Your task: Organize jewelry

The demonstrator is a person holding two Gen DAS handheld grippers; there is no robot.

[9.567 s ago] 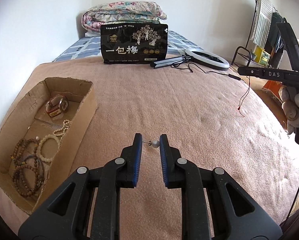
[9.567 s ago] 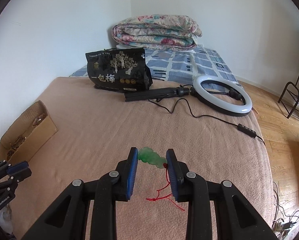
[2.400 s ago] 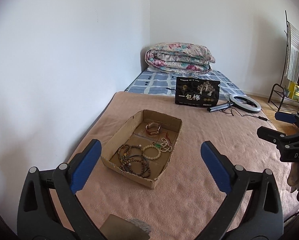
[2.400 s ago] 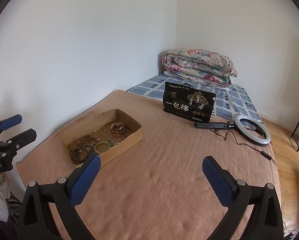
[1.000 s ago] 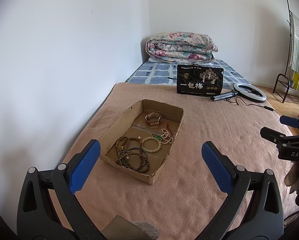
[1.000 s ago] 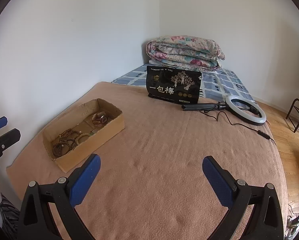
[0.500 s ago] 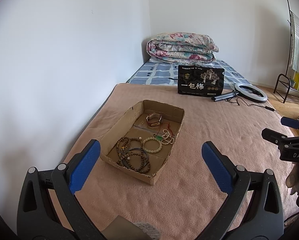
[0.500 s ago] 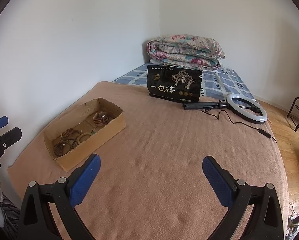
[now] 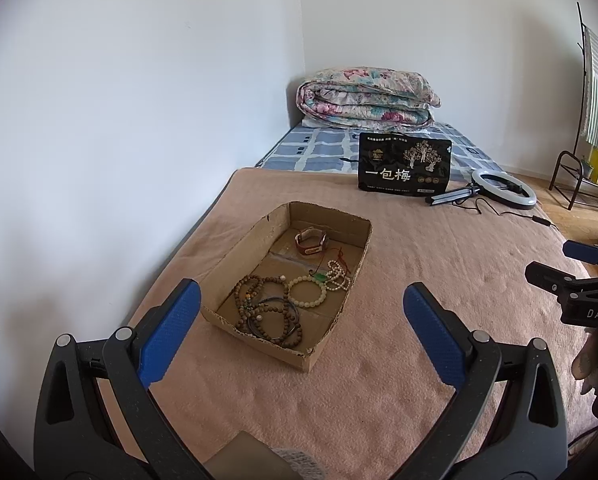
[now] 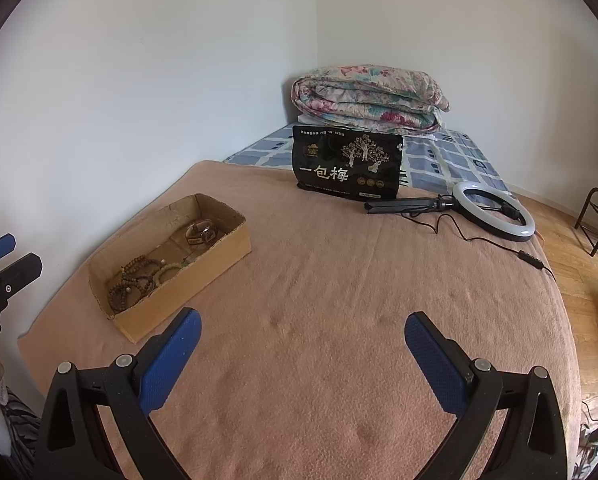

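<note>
A shallow cardboard box (image 9: 239,246) (image 10: 203,272) lies on the pink blanket and holds several bracelets. Inside are dark wooden bead strands (image 9: 265,308), a pale bead bracelet (image 9: 307,291), a green pendant (image 9: 319,278) with red cord, a white bead string (image 9: 336,275) and a brown watch (image 9: 311,240). My left gripper (image 9: 297,328) hangs wide open above the near end of the box, holding nothing. Out over bare blanket to the right of the box, my right gripper (image 10: 299,344) is wide open and holds nothing too. It also appears at the right edge of the left wrist view (image 9: 579,272).
A black snack bag (image 10: 347,164) stands at the far edge of the blanket (image 10: 339,280). A ring light (image 10: 495,210) with tripod and cable lies to its right. A folded floral quilt (image 10: 367,98) sits behind. A white wall runs along the left; a metal rack (image 9: 579,176) stands far right.
Over ten seconds both grippers went from nearly shut around a pearl earring and the green pendant to wide open and pulled back. In the last second both views barely shifted.
</note>
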